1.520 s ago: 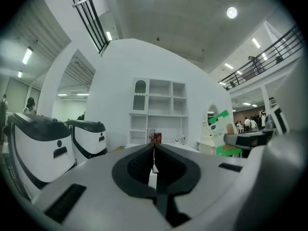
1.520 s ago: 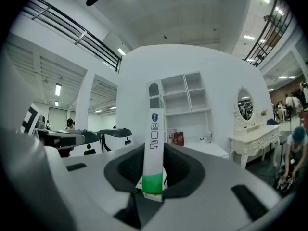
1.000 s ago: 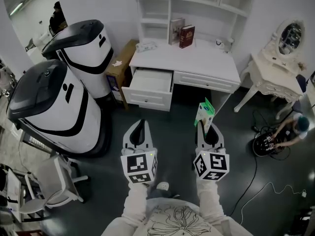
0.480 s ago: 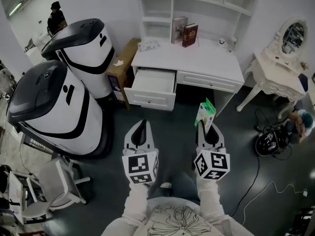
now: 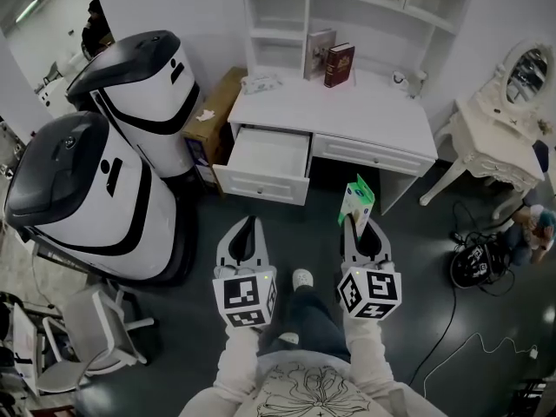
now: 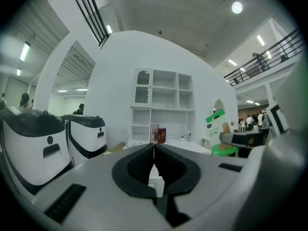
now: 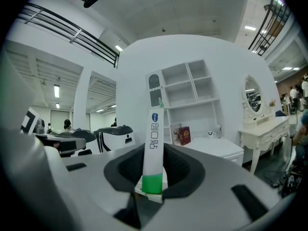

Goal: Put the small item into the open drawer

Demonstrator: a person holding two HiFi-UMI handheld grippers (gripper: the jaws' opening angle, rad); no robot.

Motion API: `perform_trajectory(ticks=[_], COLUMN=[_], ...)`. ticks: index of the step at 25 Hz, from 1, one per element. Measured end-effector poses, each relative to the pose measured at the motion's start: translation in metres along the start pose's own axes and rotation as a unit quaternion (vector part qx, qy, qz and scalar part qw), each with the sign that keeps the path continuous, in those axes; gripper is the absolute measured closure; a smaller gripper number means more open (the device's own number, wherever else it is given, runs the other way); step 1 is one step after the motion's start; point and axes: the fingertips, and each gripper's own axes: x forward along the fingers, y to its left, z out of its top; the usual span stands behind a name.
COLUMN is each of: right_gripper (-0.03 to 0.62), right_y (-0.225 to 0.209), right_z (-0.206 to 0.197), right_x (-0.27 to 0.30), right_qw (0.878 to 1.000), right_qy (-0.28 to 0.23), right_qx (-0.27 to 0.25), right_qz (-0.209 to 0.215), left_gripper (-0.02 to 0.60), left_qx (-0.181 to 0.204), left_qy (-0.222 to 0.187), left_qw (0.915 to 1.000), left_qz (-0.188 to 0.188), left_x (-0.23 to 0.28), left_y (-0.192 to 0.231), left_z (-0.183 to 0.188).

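My right gripper is shut on a small white and green box, which stands upright between its jaws. It is held in the air in front of the white desk, to the right of the open drawer. The drawer is pulled out at the desk's left side and looks empty. My left gripper is shut with nothing in it, below the drawer's front. In the left gripper view the jaws meet at their tips.
Two large white and black machines stand at the left. A cardboard box sits beside the desk. Two books stand on the desk shelf. A white dressing table with a mirror is at the right, with cables and a person on the floor.
Both grippers have kept their places in the view while the desk and drawer have drawn slightly nearer. A foot now shows between the grippers.
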Motion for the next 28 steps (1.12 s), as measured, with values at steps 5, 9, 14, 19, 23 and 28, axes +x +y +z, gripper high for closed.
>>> perform_trajectory(ticks=[5,9,14,19,23,28], right_gripper=[0.505,0.505,0.505,0.505,0.505,0.505], right_y=[-0.017,-0.032,-0.051,-0.056,-0.059,-0.056], right_z=[0.013,0.031,0.055,0.056,0.047,0.028], right_x=[0.067,0.127,0.201,0.261,0.297,0.333], right_qw=[1.000,0.999,0.998,0.995,0.994,0.992], right_qy=[-0.002,-0.005,-0.010,0.000,0.017,0.043], right_qx=[-0.002,-0.003,-0.008,-0.012,-0.009,-0.004], right_qz=[0.020,0.040,0.066,0.095,0.110,0.122], left_gripper=[0.575,0.575,0.575,0.575,0.575,0.575], left_qx=[-0.001,-0.003,0.006,0.002,-0.001,-0.008], left_qy=[-0.005,-0.010,-0.019,-0.021,-0.005,0.018], left_qw=[0.9998,0.9993,0.9977,0.9954,0.9942,0.9926], left_qz=[0.017,0.036,0.064,0.093,0.107,0.120], left_x=[0.060,0.111,0.175,0.222,0.251,0.278], left_y=[0.010,0.020,0.034,0.051,0.061,0.079], left_z=[0.012,0.030,0.053,0.058,0.050,0.034])
